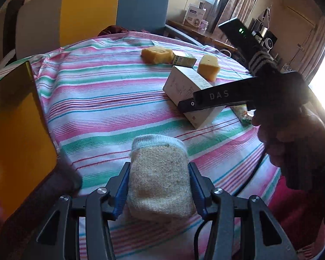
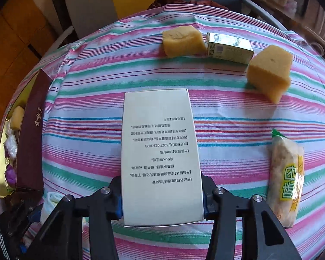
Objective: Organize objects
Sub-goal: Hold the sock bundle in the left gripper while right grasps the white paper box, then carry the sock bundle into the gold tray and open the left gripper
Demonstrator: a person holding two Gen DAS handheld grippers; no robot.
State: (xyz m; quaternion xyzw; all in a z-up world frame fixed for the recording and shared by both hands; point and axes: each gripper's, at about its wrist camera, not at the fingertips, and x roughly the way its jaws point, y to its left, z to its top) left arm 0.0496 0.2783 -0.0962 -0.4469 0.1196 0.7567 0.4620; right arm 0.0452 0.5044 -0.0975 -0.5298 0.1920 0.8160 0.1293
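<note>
Your left gripper (image 1: pixel 159 186): blue pads clamped on both sides of a beige knitted scrub pad (image 1: pixel 160 173), held just above the pink, green and white striped tablecloth (image 1: pixel 101 99). To its left, the dark maroon gift box with gold lining (image 1: pixel 21 130), open, small wrapped items inside.

Your right gripper (image 2: pixel 162 197): jaws closed against the two long sides of a white rectangular carton printed with black text (image 2: pixel 160 151), which lies flat on the cloth. From the left camera, your right hand (image 1: pixel 292 134) grips that tool's handle.

Right of the carton, a clear-wrapped snack bar with a yellow-green label (image 2: pixel 287 179). Further out, well apart from the carton: a yellow sponge block (image 2: pixel 268 73), a small green-and-silver box (image 2: pixel 229 47), a second yellow sponge block (image 2: pixel 183 41), in a loose row
</note>
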